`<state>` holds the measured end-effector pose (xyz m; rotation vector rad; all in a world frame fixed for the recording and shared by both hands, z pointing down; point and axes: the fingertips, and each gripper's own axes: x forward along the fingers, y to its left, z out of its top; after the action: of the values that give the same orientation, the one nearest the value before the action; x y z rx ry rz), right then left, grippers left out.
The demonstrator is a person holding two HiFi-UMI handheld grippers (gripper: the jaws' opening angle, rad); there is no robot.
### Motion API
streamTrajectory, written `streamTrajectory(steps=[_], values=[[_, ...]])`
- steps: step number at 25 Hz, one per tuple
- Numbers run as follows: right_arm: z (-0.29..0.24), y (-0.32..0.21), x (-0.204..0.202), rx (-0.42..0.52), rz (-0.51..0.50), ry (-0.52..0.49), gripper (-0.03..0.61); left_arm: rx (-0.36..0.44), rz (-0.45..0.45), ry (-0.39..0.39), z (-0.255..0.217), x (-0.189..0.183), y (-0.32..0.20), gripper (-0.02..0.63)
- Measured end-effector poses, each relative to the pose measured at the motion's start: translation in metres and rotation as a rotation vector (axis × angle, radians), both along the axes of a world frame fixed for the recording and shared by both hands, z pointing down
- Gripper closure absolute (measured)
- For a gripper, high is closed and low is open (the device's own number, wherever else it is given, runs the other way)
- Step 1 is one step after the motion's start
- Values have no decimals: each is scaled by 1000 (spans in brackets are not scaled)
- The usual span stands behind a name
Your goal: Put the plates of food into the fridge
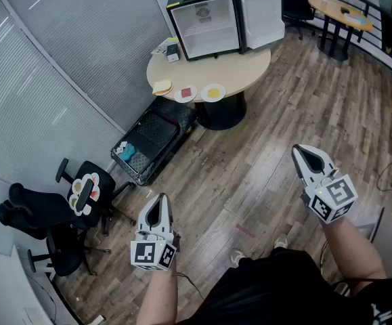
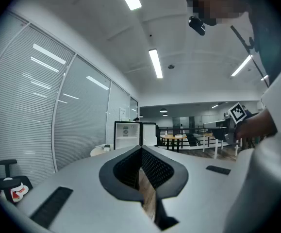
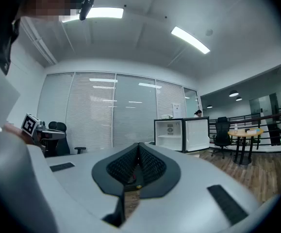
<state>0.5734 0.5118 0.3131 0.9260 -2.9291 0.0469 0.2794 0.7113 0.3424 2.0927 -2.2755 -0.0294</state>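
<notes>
- Standing well back from the round table (image 1: 250,66), you have no plate in hand; by my read the task is at its approach step, with nothing loaded yet.
- Left tongs (image 1: 158,205): jaws together, nothing between them, held level.
- Right tongs (image 1: 304,156): jaws together too, empty, level and pointing the same way.
- Three plates of food sit far ahead of both tongs at the table's near edge: one with something pale yellow (image 1: 162,87), one with a reddish piece (image 1: 185,94), one with a yellow piece (image 1: 213,92). What the food is can't be told from here.
- Fridge (image 1: 206,26) stands on the same table just behind the plates, its door (image 1: 263,17) swung open to the right and the white inside bare.
- Next move, likely: walk in across the wood floor (image 1: 263,175), spread one pair of tongs, come at a plate rim level and keep the plate flat on the way to the shelf.
- Black case (image 1: 151,137) lies on the floor beside the table base, ahead-left of the left tongs; step round it.
- Office chair (image 1: 53,215) is off to the left of the left tongs, out of the path.
- Second table (image 1: 341,12) is far ahead-right of the right tongs, no obstacle.
</notes>
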Motion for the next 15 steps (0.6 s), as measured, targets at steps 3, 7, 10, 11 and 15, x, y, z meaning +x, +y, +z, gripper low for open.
streamTrajectory(steps=[3,7,10,11,15], values=[[4,9,-24,21,-10,-5,574,-5,22,-25,-4,-20,2,611],[5,5,-43,-27,6,-46,574,-13,43,-12,3,-33,-13,611],[-1,-2,-57,-22,-7,-96,574,-11,58,-17,0,-37,-26,611],[-2,-7,-59,-16,-1,-112,574,-7,59,-22,-1,-39,-30,611],[13,-43,-73,-22,11,-121,574,4,29,-40,-6,-59,-55,611]])
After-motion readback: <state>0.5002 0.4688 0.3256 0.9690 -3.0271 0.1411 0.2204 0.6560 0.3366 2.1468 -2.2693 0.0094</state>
